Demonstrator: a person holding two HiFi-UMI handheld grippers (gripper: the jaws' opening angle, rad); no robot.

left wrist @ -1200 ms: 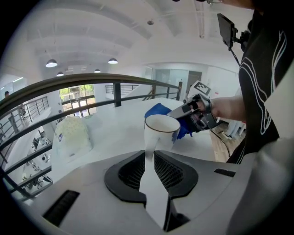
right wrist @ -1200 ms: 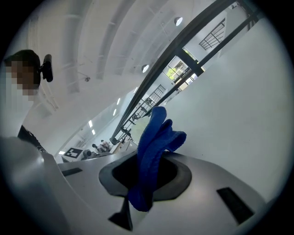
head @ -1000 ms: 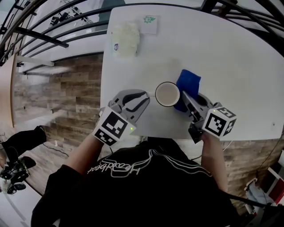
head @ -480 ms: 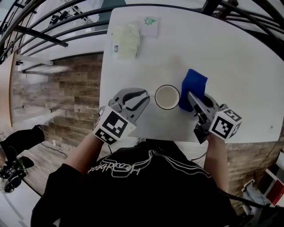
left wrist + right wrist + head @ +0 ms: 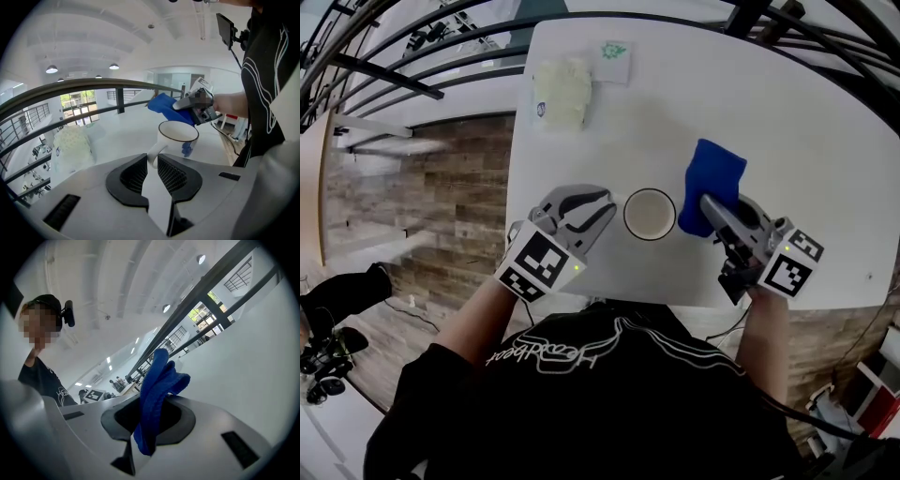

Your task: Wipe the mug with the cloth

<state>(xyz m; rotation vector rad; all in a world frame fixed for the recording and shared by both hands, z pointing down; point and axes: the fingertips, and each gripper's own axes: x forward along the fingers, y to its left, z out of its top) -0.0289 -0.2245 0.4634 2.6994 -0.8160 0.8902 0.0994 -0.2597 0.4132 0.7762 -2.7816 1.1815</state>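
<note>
since a second ago the right tongs have drawn back toward 3 o'clock, taking the soft blue terry cloth off the wall of the white ceramic mug with a dark rim; cloth and mug now sit close but apart, while the left tongs have hardly shifted. the mug stands upright on the white bench, near its 6 o'clock edge, with its handle pointing to 9 o'clock. in the left gripper view the left tongs are closed on that handle, steadying the mug. in the right gripper view the right tongs are clamped on a bunched fold of the cloth, whose free end stands beyond the tips. a pale yellowish packet and a small white card with green print lie well away at 11 o'clock. the mug is likely rigid, smooth and fairly heavy for its size, slippery under a wipe and breakable if tipped, so the handle looks the right hold, since it stops the mug turning. the cloth is limp and light; holding it bunched near the middle leaves a pad to press on the wall. the wipe seems paused, perhaps between strokes.
</note>
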